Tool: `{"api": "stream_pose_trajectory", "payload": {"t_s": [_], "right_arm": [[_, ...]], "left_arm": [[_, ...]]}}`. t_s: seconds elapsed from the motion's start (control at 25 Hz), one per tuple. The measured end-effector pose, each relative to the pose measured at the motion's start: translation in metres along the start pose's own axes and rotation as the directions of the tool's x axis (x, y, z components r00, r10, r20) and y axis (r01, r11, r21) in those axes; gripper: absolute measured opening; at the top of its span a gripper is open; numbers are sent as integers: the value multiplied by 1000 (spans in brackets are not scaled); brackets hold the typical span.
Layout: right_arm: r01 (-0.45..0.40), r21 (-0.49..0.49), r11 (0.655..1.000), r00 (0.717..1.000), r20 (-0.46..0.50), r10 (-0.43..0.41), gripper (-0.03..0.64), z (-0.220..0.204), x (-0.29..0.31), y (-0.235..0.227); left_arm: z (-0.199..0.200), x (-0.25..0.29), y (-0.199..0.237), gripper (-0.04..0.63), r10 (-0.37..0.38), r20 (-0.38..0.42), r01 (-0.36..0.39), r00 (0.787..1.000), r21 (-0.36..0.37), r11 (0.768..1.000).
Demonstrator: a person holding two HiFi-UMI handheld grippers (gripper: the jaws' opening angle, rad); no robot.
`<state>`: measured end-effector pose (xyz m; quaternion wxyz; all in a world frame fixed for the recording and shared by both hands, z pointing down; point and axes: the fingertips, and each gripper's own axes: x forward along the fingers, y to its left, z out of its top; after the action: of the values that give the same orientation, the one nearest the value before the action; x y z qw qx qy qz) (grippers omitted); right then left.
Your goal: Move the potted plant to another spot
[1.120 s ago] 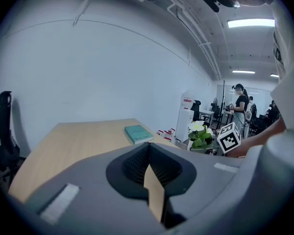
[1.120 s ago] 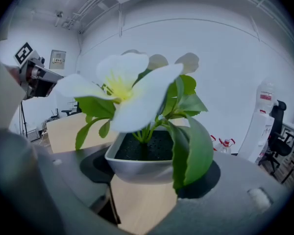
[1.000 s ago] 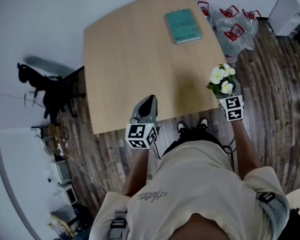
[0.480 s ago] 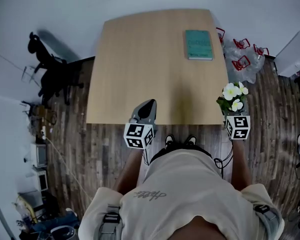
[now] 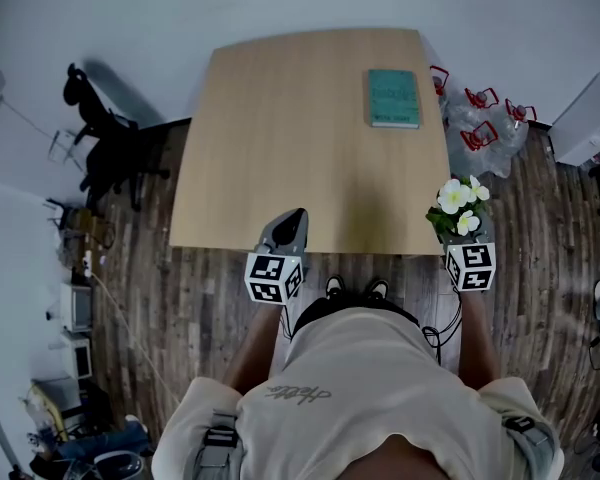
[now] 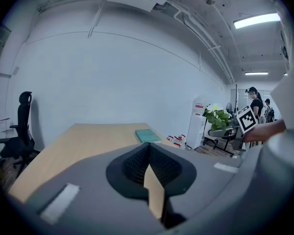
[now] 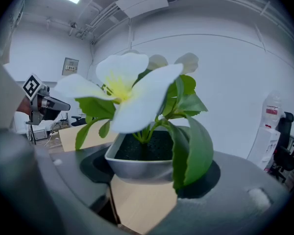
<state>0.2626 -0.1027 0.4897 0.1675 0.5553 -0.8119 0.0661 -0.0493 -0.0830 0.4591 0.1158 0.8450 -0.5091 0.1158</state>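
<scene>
- You are holding the plant (image 5: 457, 206) in the right gripper (image 5: 459, 236). Its jaws are pinching the grey pot (image 7: 137, 166) from both sides, and the pot is sitting upright between them.
- Compared with a second ago, the plant is showing lower in the head view, at the right of the frame beside the table's (image 5: 280, 128) near right corner. The table itself is also sitting squarer in the frame, so much of that shift is your head turning.
- In the right gripper view, bare tabletop is showing beneath the pot's base, so the pot appears to be hanging clear of the wood rather than resting on it.
- The left gripper (image 5: 292, 220) is hovering over the table's near edge, low in the middle of the frame, much where it was. Its jaws are pressed together with nothing between them.
- For the task, this is looking like the carrying stage: the pot is gripped and up, but not yet set down anywhere.
- Most of the tabletop is lying bare. The book (image 5: 393, 98) is sitting at its upper right, so the middle or left is probably offering the easier landing.
- Petals and leaves are filling the right gripper view, so you are likely needing the head view to judge the landing.
</scene>
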Motion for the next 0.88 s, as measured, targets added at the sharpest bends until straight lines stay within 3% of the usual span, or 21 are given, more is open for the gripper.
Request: {"api": "stream_pose_trajectory", "payload": {"t_s": [0.44,0.88], "right_arm": [[-22,33,999,1000,-3,22,341,-20,-9,-9],[-31,28,999,999,14,30,341,-13,13,-9]], "left_arm": [[-12,1,-22,15,8,-26,-8,1000,8,1000],[-6,20,-3,15,23,-20,-22,1000,14,1000]]}}
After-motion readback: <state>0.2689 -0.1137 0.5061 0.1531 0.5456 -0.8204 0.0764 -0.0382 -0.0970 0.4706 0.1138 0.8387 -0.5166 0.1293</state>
